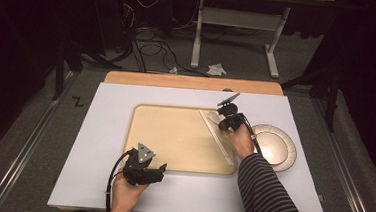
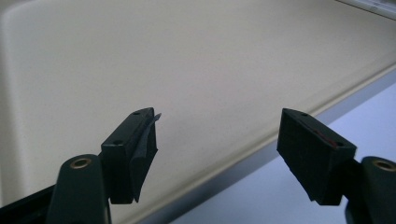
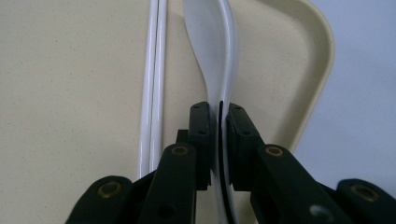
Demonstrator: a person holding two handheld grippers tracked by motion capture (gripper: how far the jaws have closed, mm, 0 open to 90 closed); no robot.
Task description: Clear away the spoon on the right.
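White table (image 1: pixel 95 180) bearing a beige tray (image 1: pixel 173 140), a round plate (image 1: pixel 278 147) just right of it. No readable writing. Inside the tray's right part: white chopsticks (image 3: pixel 154 84) lying paired, white spoon (image 3: pixel 212 46) beside them. Right gripper (image 3: pixel 218 116) pinching the spoon's handle. Left gripper (image 2: pixel 217 140) spread, empty, over the tray's near edge.
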